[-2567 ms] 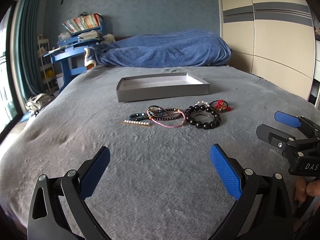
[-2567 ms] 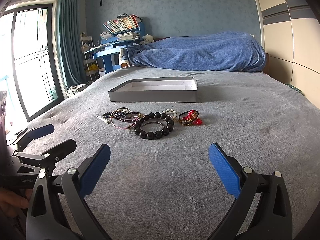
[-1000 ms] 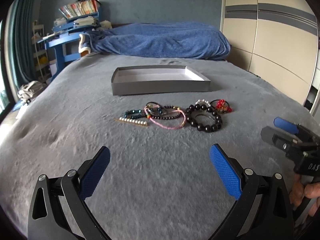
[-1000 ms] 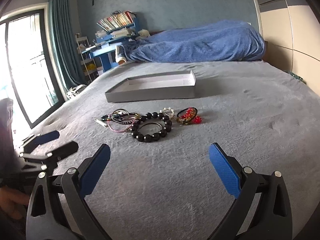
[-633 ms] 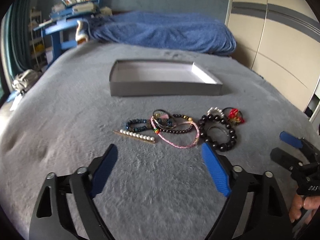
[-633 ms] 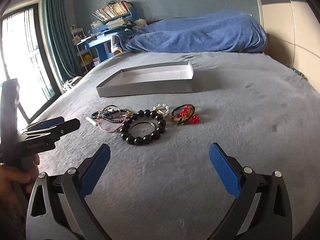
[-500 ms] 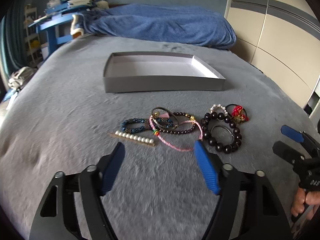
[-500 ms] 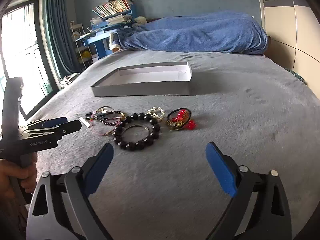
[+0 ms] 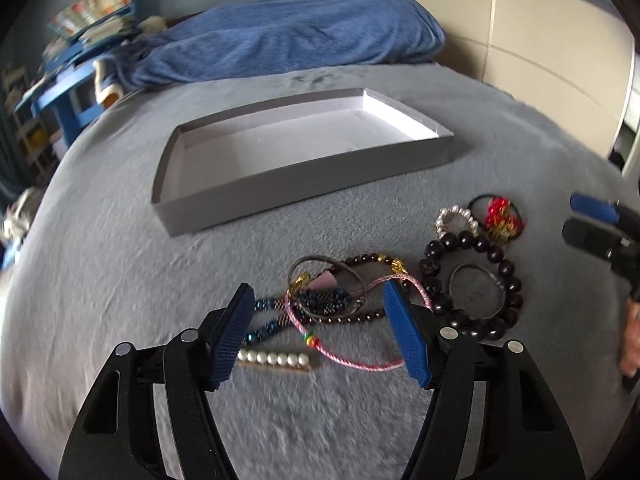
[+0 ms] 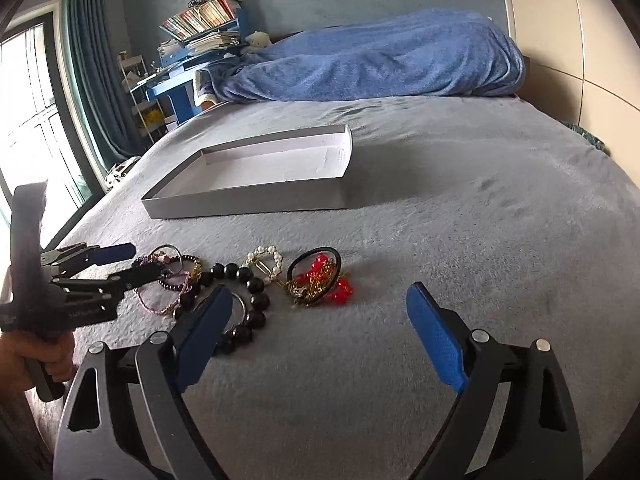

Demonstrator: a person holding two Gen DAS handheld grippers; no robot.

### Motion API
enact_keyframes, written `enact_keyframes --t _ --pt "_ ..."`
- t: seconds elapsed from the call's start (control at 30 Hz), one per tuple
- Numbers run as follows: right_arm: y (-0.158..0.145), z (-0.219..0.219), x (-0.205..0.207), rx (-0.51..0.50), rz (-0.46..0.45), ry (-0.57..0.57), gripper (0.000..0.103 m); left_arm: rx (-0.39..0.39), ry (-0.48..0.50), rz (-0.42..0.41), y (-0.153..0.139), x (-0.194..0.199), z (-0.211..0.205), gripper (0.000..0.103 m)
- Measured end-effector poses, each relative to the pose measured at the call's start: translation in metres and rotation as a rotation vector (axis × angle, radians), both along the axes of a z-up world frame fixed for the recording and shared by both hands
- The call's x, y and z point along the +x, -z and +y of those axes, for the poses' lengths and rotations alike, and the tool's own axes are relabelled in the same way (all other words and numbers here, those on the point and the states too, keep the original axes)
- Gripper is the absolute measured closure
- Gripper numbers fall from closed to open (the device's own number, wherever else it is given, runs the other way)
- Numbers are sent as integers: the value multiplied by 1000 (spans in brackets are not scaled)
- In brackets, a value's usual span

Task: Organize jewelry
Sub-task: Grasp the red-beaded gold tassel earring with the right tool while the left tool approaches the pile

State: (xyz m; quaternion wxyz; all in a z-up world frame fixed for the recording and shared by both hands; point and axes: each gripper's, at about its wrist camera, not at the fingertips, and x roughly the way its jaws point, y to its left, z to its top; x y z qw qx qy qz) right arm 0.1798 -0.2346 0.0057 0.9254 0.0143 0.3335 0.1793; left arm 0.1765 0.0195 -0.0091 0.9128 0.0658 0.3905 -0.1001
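A pile of jewelry lies on the grey bed cover in front of an empty grey tray [image 9: 304, 176], also in the right wrist view [image 10: 248, 202]. It holds a black bead bracelet [image 9: 472, 284], a pink cord bracelet [image 9: 360, 360], a pearl hair clip [image 9: 276, 360], a dark blue beaded bracelet [image 9: 324, 300], a small pearl ring piece [image 9: 456, 220] and a black hair tie with red and gold charms [image 10: 320, 276]. My left gripper [image 9: 320, 332] is open, low over the blue bracelet and cord. My right gripper [image 10: 320, 332] is open, just short of the red-charm hair tie.
A blue blanket [image 10: 372, 64] is heaped at the far end of the bed. A blue desk with books [image 10: 188, 52] and a window with a curtain [image 10: 40, 128] are at the left. Wardrobe doors [image 9: 532, 40] stand at the right.
Both grippers have moved forward and down toward the jewelry. The left one now has its fingers over the pile, and the right one has closed in on the hair tie. Both stay open.
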Motion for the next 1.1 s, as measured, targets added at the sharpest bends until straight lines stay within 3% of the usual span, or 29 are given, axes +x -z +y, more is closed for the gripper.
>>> enact_keyframes --t 0.27,0.33,0.4,0.67,0.77,1.1 --pt "4 4 10 2 20 -6 15 51 39 41 13 18 -6 35" --pt "6 4 16 0 27 -3 15 52 40 44 15 19 -6 42" --pt "8 5 22 -2 31 -2 15 35 38 42 15 20 -4 55" --pt "9 9 35 -10 30 -7 22 -87 -3 8 -2 14 17 55" --pt "9 8 38 -4 38 3 26 -122 -25 -2 -10 9 26 55" --pt "8 11 39 -12 33 -7 67 -177 -78 -3 -24 -17 43 55"
